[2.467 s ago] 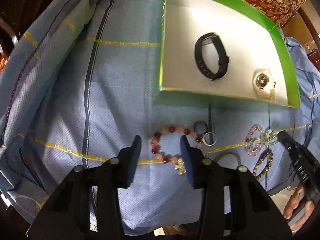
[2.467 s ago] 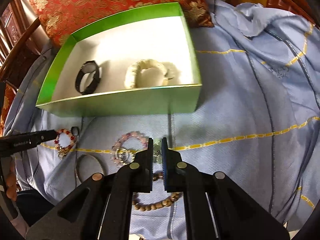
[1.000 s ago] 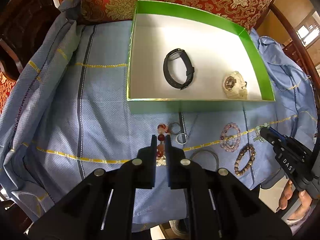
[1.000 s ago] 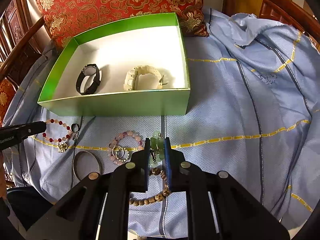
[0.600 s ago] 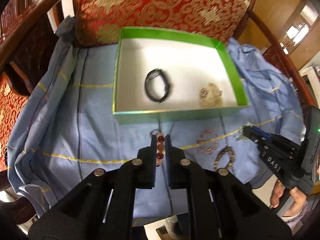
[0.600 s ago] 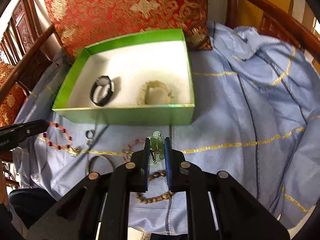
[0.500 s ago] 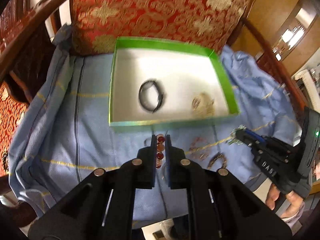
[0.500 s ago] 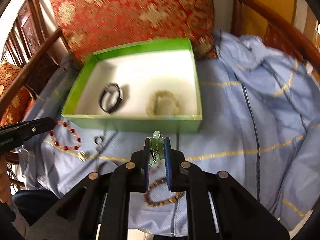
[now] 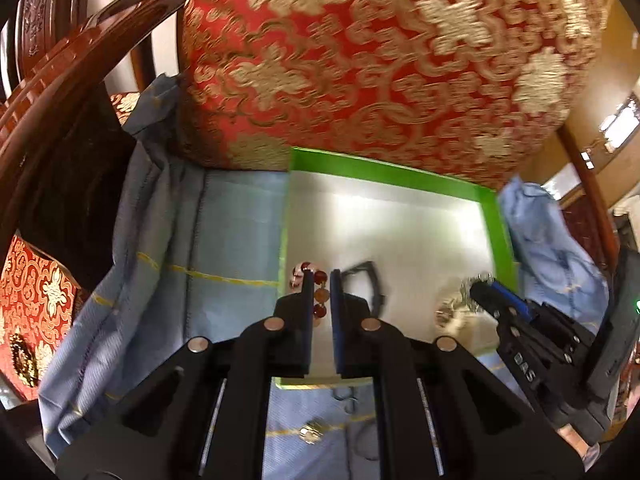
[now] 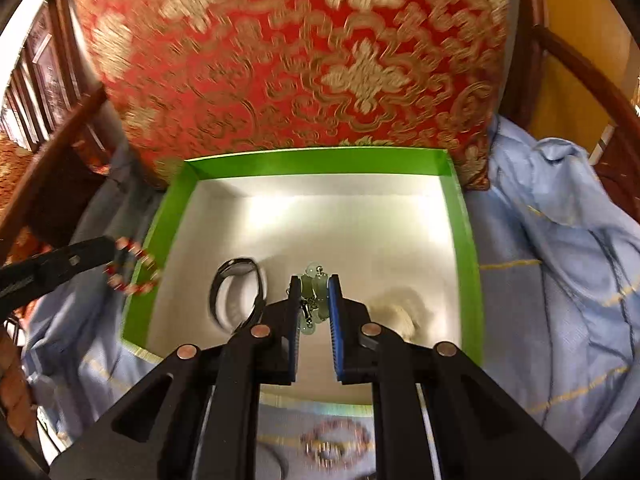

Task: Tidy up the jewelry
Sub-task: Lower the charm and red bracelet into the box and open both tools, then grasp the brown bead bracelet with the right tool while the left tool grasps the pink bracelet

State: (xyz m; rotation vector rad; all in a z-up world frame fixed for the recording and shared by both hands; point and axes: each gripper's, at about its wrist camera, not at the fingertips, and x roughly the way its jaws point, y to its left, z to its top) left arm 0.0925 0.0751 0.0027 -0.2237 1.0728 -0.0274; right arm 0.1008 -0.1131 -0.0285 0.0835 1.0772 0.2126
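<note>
At the bottom centre of the left wrist view, the left gripper is closed on a red bead bracelet, pinched between its narrow-set fingers. It now hangs over the left edge of the green box; half a second ago it was still short of the box, above the blue cloth. At lower right of that view the right gripper reaches over the box's right part.

In the right wrist view, the right gripper is clamped on a pale green pendant with a small chain, at centre frame. It has moved from in front of the box to above its white floor. Just left of it lies a black watch; just right, a blurred cream watch. Pink beads stay on the cloth at the bottom edge. Farthest back, a red and gold cushion fills the top, much closer than before.
</note>
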